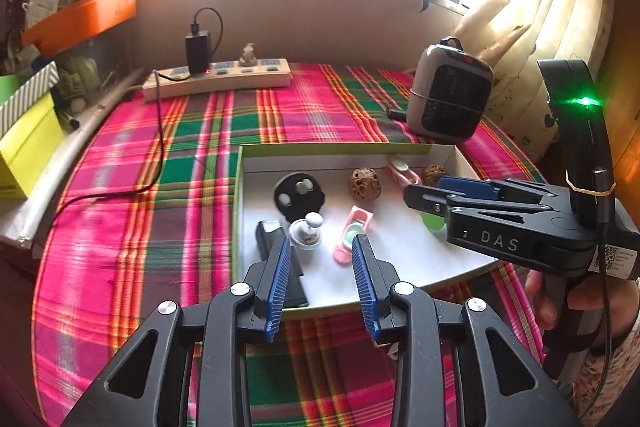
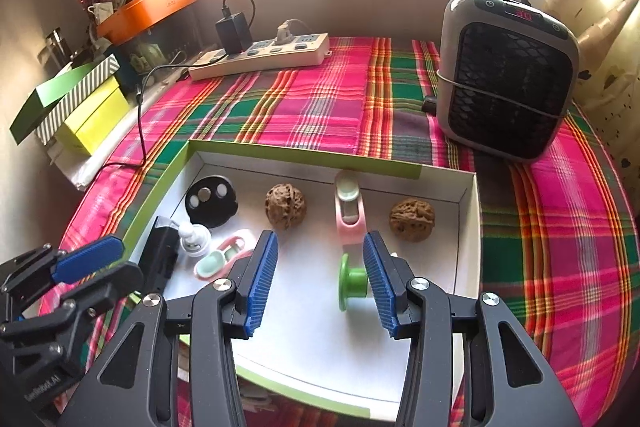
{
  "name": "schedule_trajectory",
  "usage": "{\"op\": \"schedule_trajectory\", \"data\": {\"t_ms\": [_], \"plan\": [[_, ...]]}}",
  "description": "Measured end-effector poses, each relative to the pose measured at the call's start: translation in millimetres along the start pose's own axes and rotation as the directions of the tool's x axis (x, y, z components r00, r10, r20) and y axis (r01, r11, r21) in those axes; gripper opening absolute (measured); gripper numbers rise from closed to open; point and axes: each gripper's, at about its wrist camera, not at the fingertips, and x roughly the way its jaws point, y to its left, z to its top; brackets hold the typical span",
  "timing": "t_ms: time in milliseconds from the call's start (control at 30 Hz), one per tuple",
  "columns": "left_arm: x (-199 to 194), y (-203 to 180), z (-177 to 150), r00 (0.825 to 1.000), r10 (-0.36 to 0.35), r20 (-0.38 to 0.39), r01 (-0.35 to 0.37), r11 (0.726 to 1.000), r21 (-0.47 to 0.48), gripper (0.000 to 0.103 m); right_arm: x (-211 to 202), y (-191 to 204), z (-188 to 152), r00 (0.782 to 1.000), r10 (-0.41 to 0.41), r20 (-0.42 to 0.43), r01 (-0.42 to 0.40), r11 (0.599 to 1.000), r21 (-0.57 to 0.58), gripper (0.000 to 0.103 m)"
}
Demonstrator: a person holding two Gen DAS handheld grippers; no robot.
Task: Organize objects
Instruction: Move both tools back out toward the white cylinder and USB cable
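Note:
A shallow white box with green rim [image 1: 240,195] [image 2: 468,227] sits on the plaid cloth. In it lie two walnuts [image 2: 285,205] [image 2: 412,219], a black disc [image 2: 210,199], a black block [image 2: 158,255], a small white bottle [image 2: 196,239], two pink-and-mint clips [image 2: 350,211] [image 2: 222,259] and a green spool [image 2: 352,281]. My right gripper [image 2: 320,279] is open over the box, the spool beside its right finger. My left gripper [image 1: 320,279] is open at the box's near edge, above the bottle [image 1: 308,231] and a pink clip [image 1: 352,231].
A grey heater [image 2: 508,79] stands at the back right. A power strip [image 2: 260,55] with a black charger and cable lies at the back. Yellow and green boxes [image 2: 92,115] and an orange tray [image 2: 148,7] sit at the left. A curtain [image 1: 540,7] hangs at right.

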Motion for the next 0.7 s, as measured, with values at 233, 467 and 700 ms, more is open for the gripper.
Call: {"op": "schedule_trajectory", "data": {"t_ms": [233, 467, 700], "plan": [[-4, 16, -13, 1.0, 0.026, -0.017, -0.027, 0.999, -0.034, 0.03, -8, 1, -6, 1.0, 0.007, 0.013, -0.007, 1.0, 0.0, 0.046], [-9, 21, -21, 1.0, 0.026, -0.017, -0.027, 0.999, -0.047, 0.03, -15, 3, -13, 1.0, 0.014, 0.019, -0.014, 1.0, 0.009, 0.046], [-13, 17, -30, 1.0, 0.015, -0.024, -0.016, 0.999, -0.045, 0.03, -24, 5, -20, 0.999, 0.008, 0.031, -0.009, 1.0, 0.008, 0.046]]}}
